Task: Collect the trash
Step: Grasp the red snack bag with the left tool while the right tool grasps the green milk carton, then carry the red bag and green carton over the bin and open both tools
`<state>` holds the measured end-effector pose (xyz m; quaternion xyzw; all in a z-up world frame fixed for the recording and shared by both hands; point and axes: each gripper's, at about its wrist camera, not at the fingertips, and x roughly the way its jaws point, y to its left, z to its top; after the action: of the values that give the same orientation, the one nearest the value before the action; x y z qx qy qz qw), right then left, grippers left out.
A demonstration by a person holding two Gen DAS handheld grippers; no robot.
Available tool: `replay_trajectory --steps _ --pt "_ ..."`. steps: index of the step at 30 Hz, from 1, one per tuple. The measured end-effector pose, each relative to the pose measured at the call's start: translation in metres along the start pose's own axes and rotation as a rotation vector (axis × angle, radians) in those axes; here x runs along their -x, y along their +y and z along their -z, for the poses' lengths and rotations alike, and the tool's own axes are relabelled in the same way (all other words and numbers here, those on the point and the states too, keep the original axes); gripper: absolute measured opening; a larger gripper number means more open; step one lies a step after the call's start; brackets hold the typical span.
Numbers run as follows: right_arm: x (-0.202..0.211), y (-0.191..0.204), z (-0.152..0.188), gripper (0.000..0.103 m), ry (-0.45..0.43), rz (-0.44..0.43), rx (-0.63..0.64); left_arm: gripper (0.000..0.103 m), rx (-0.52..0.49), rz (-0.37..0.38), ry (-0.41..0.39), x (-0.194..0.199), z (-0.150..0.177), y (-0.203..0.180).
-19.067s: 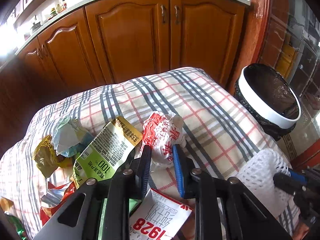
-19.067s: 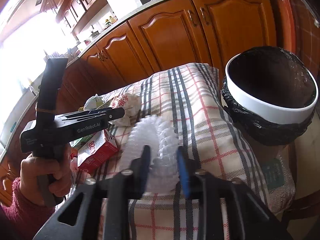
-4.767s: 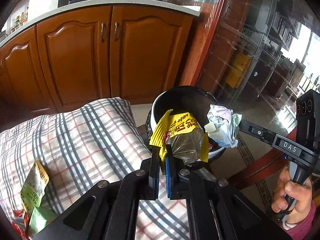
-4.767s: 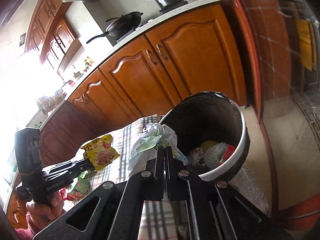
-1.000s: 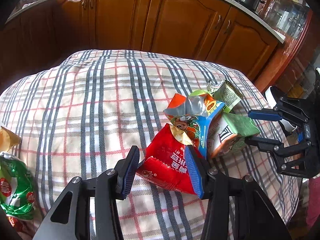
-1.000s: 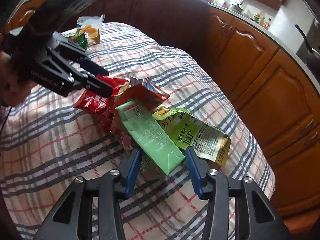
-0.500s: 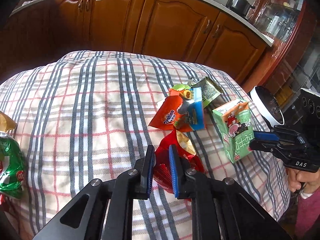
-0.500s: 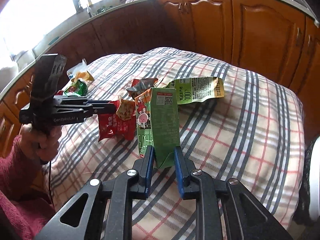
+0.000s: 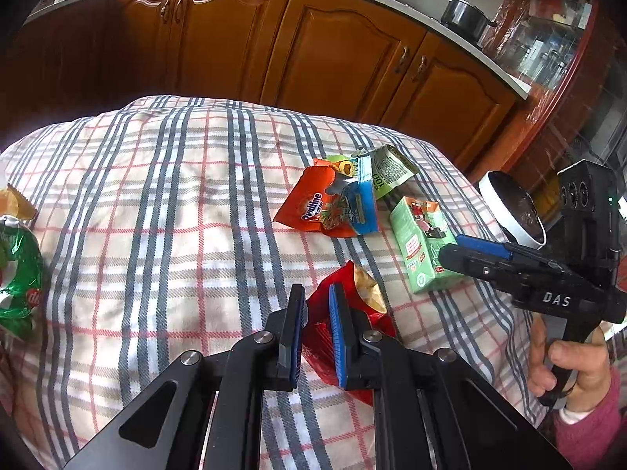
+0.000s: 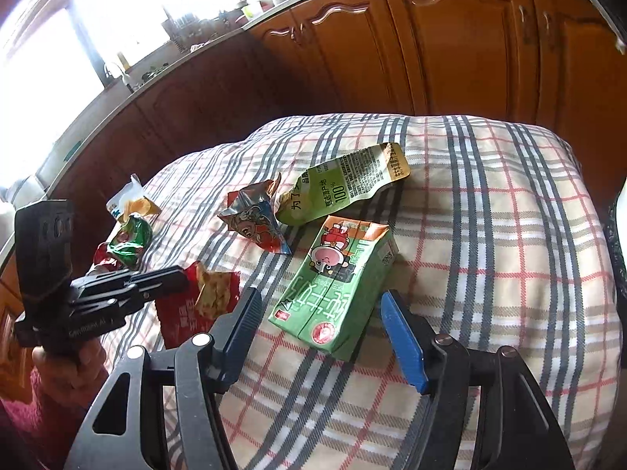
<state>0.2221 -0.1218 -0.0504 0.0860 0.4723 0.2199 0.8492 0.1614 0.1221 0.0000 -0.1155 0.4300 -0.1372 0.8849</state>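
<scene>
**Red wrapper pinched; green carton lying free between spread fingers**

A red snack wrapper is pinched by the left tool, low in the centre of the left wrist view, on the plaid-covered tabletop. A green drink carton is seen lying flat at the centre of the right wrist view, framed by the widely spread fingers of the right tool and touched by neither. Above it, an orange-and-blue wrapper and a green pouch are overlapped. More wrappers are piled at centre left. A lined trash bin is visible at the right edge of the left wrist view.
</scene>
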Motion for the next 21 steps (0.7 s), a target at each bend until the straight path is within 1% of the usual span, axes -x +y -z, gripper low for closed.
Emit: replay_trajectory --steps 2,4,5,6,7,8,9,13,21 --pt "-0.012 0.006 -0.002 0.066 0.007 0.055 -0.011 0.011 0.008 0.003 -0.007 0.001 -0.001 0.0" --pt "-0.024 0.009 -0.002 0.066 0.011 0.09 -0.036 0.011 0.008 0.003 -0.015 0.003 -0.002 -0.001" --pt "-0.028 0.009 -0.001 0.064 0.011 0.102 -0.04 0.011 0.006 0.005 -0.019 0.004 -0.002 -0.003" --pt "-0.031 0.008 -0.001 0.058 0.006 0.116 -0.04 0.011 0.002 0.007 -0.021 0.005 -0.002 -0.004" --pt "-0.031 0.007 0.0 0.057 0.0 0.119 -0.042 0.01 -0.003 0.01 -0.024 0.006 -0.002 -0.007" --pt "-0.029 0.005 0.0 0.053 -0.01 0.111 -0.046 0.01 -0.006 0.012 -0.028 0.008 -0.001 -0.009" --pt "-0.024 0.002 0.001 0.051 -0.021 0.107 -0.051 0.01 -0.01 0.016 -0.031 0.009 -0.002 -0.012" --pt "0.01 -0.015 0.006 0.05 -0.079 0.068 -0.099 0.008 -0.031 0.045 -0.043 0.01 -0.006 -0.03" --pt "0.081 -0.074 0.033 0.049 -0.174 0.001 -0.291 0.007 -0.124 0.118 -0.05 0.001 -0.02 -0.086"
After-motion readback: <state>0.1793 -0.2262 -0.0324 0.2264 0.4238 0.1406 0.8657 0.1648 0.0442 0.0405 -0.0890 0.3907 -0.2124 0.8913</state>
